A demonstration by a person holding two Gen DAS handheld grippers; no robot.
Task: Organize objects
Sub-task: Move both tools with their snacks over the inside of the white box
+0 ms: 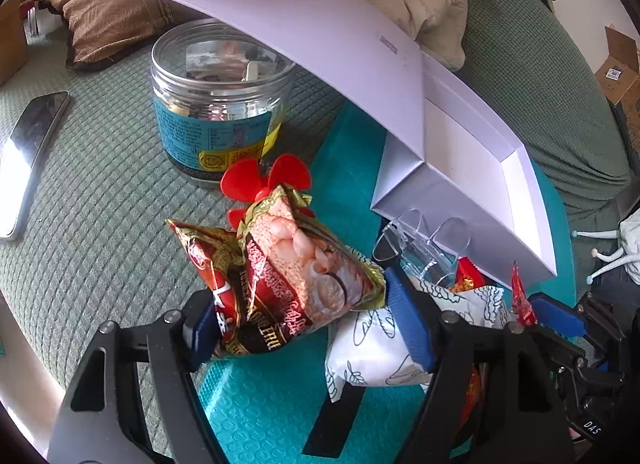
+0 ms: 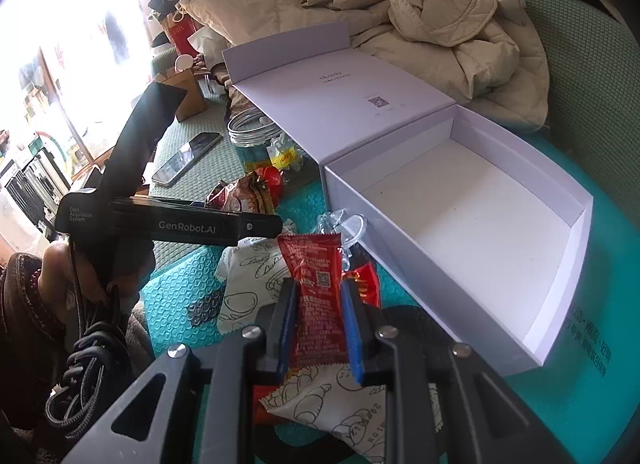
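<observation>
Snack bag (image 1: 280,272), red w/ gold trim, sits between the left gripper (image 1: 308,324) pads, both blue pads touching its sides, so it looks gripped. Right gripper (image 2: 318,324) is pinched narrow on a red ketchup packet (image 2: 316,288), just beside the white box (image 2: 552,348), which is open w/ lid flipped back, on a teal mat (image 1: 260,416). White printed wrapper (image 2: 336,404) lies under the packet. Clear jar (image 1: 216,104) and phone (image 1: 32,144) sit further back on the green cover.
</observation>
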